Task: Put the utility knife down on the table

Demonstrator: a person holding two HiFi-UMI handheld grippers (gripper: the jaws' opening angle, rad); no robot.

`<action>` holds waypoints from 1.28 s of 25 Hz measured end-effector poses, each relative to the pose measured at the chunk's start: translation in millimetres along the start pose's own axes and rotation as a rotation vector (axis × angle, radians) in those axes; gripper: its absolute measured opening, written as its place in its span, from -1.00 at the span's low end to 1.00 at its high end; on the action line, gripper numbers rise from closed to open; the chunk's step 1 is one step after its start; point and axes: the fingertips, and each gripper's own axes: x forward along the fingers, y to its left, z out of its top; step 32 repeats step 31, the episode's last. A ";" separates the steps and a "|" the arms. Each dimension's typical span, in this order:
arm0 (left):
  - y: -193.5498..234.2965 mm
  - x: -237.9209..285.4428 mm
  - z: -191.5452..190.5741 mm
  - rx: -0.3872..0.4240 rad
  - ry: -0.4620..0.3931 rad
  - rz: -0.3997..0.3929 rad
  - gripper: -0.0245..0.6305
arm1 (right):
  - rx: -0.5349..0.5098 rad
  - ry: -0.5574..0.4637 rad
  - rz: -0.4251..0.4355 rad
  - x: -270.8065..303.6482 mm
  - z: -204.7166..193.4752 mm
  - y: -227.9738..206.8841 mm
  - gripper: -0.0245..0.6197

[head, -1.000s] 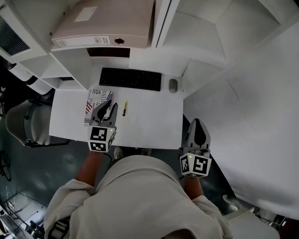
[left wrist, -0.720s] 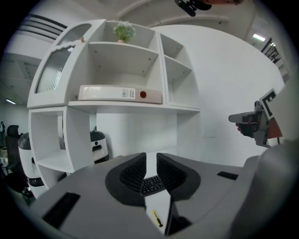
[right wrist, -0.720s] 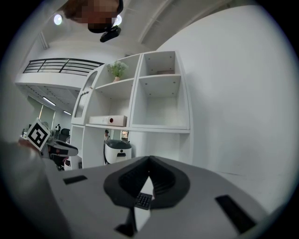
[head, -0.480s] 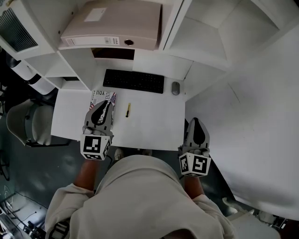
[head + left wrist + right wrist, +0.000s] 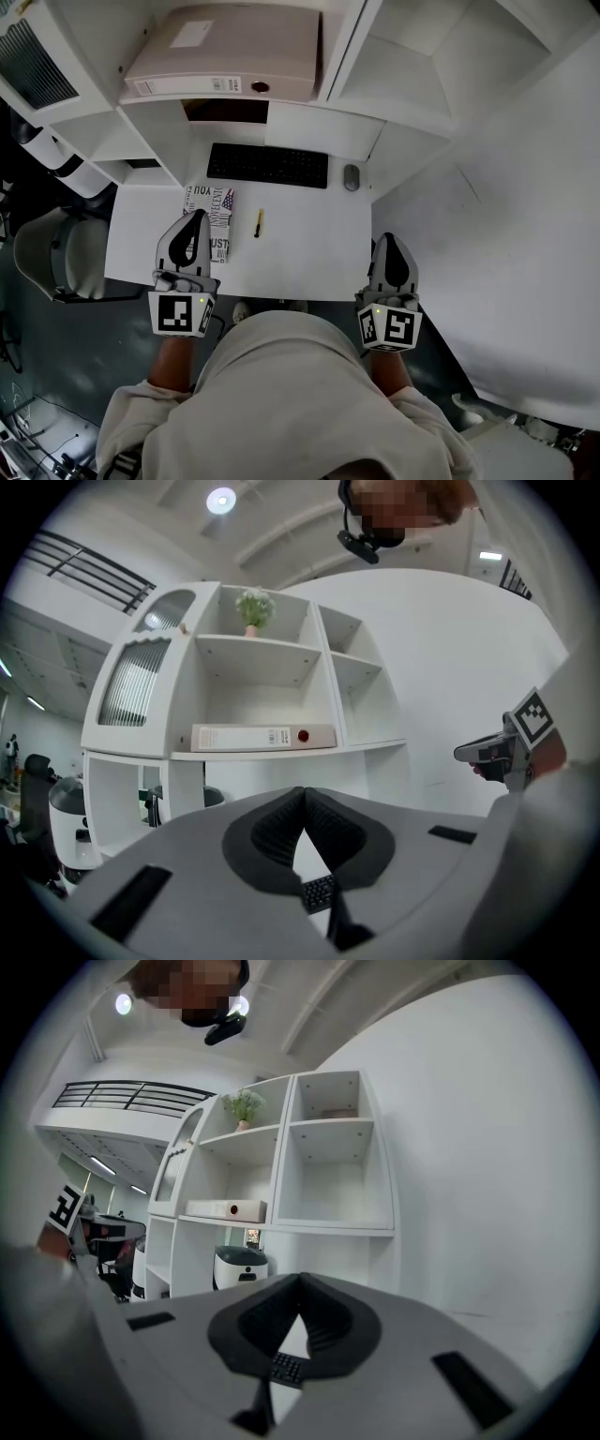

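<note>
Utility knife (image 5: 258,223) lies on the table (image 5: 309,253). It looks slim, light and rigid, likely best pinched mid-handle. Left gripper (image 5: 198,217) and right gripper (image 5: 393,240) are both closed and empty.

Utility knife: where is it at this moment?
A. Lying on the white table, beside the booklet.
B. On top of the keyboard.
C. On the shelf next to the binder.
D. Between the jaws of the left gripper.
A: the utility knife lies flat on the table beside the booklet, and the shut left gripper is apart from it.
</note>
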 end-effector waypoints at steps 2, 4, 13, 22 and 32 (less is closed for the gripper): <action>2.0 -5.0 6.6 0.005 -0.028 0.001 -0.93 | -0.002 -0.001 0.000 -0.4 0.8 2.7 -0.91; 4.0 -10.4 11.0 0.007 -0.046 0.002 -0.93 | -0.005 -0.005 -0.001 -1.2 2.2 5.2 -0.91; 15.3 -23.4 16.9 0.012 -0.068 0.012 -0.93 | -0.009 -0.020 0.009 -2.9 6.7 19.2 -0.91; 19.8 -27.7 22.3 0.008 -0.085 0.007 -0.93 | -0.013 -0.030 -0.002 -6.3 9.9 22.9 -0.91; 21.0 -26.1 19.3 -0.004 -0.072 0.002 -0.93 | -0.016 -0.033 -0.007 -8.7 11.0 21.4 -0.91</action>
